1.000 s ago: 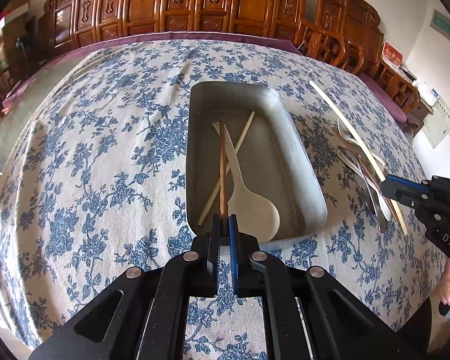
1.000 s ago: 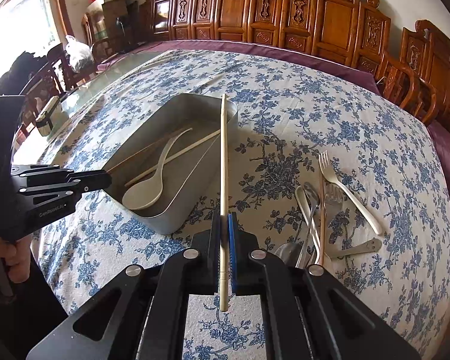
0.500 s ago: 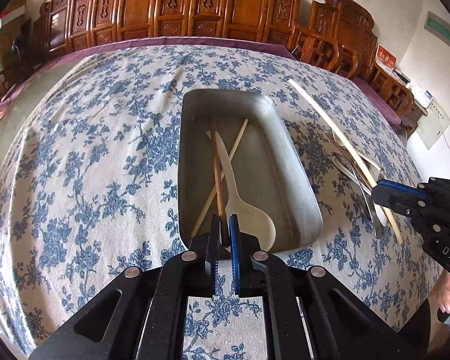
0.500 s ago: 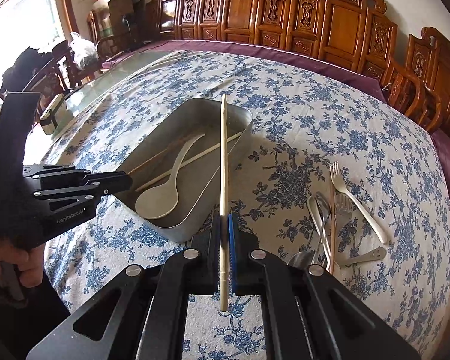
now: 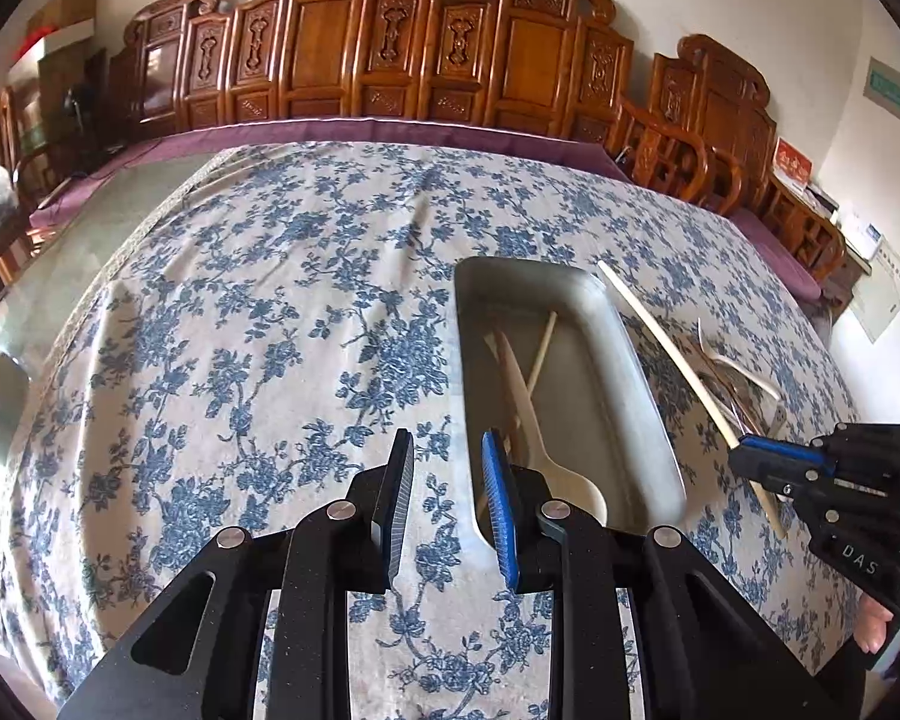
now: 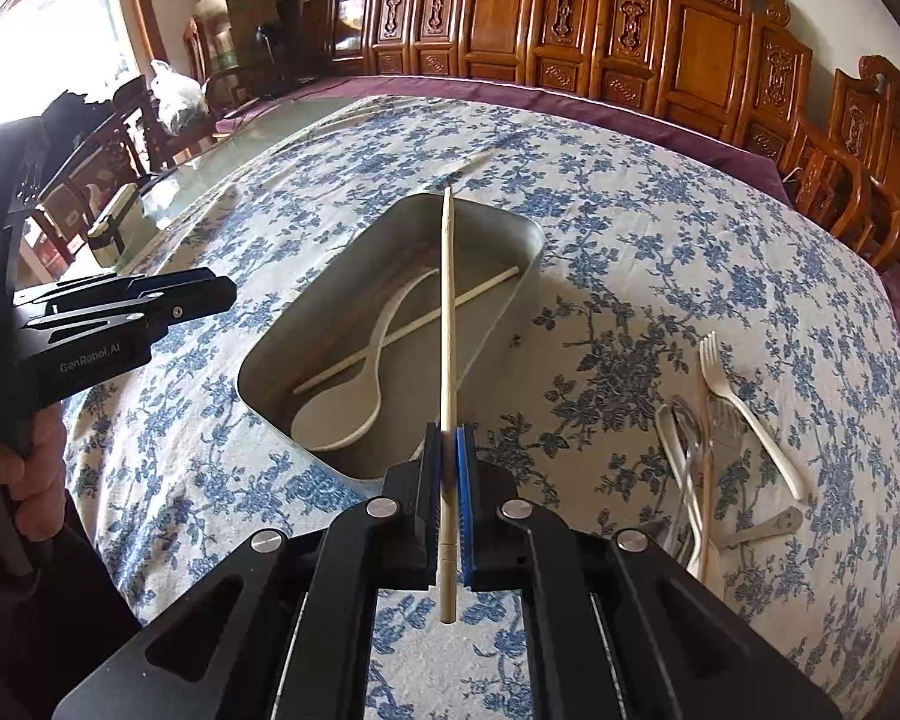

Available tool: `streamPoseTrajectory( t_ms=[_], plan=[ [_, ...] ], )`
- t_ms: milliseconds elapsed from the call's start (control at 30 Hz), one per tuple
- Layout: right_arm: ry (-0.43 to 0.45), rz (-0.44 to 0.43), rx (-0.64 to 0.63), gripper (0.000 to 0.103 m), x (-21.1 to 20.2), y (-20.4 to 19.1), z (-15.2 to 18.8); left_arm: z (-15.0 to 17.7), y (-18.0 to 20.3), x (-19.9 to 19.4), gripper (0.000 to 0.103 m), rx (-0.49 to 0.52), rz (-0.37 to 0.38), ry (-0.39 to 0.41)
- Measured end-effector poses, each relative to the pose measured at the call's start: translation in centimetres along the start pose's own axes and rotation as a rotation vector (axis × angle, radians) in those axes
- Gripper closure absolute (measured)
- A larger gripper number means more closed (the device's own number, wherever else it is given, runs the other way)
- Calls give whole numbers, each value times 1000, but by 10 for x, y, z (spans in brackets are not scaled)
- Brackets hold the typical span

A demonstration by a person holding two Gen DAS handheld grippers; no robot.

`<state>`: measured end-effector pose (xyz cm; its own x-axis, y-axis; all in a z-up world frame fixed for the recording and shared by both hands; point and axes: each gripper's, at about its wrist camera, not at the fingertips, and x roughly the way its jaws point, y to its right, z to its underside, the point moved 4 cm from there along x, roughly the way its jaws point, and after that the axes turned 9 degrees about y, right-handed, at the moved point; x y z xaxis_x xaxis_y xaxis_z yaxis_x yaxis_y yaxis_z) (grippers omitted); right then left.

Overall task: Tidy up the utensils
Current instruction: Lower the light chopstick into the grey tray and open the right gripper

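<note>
A grey metal tray (image 6: 513, 312) (image 5: 648, 396) lies on the floral tablecloth and holds a cream spoon (image 6: 354, 402) (image 5: 537, 420), a pale chopstick (image 6: 408, 330) and a brown chopstick. My right gripper (image 6: 448, 468) is shut on a pale chopstick (image 6: 446, 312) and holds it in the air over the tray's near right side. It also shows in the left wrist view (image 5: 750, 456). My left gripper (image 5: 447, 492) is open and empty, left of the tray's near end.
Several forks and spoons (image 6: 708, 438) lie in a loose pile on the cloth right of the tray. Carved wooden chairs (image 6: 576, 36) line the table's far side. A glass-topped part of the table (image 6: 252, 132) shows at the far left.
My left gripper has opened, let go of the brown chopstick into the tray and drawn back to the left. My right gripper has carried its chopstick over the tray.
</note>
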<state>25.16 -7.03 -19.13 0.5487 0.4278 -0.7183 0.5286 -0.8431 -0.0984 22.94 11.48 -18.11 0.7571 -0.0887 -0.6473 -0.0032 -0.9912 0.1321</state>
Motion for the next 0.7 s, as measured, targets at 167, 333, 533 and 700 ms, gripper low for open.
streamPoseTrajectory(
  t_ms=[167, 333, 533, 700],
  plan=[
    [-2, -34, 16, 97, 13, -10, -9, -1, -9, 2, 81, -19, -10, -4],
    [1, -65, 49, 97, 27, -17, -23, -2, -14, 2, 81, -26, -21, 1],
    [-11, -89, 55, 97, 51, -31, -34, -3, -19, 2, 80, -42, -19, 0],
    [-56, -65, 63, 97, 74, -31, -31, -3, -20, 3, 80, -45, -11, 0]
  ],
)
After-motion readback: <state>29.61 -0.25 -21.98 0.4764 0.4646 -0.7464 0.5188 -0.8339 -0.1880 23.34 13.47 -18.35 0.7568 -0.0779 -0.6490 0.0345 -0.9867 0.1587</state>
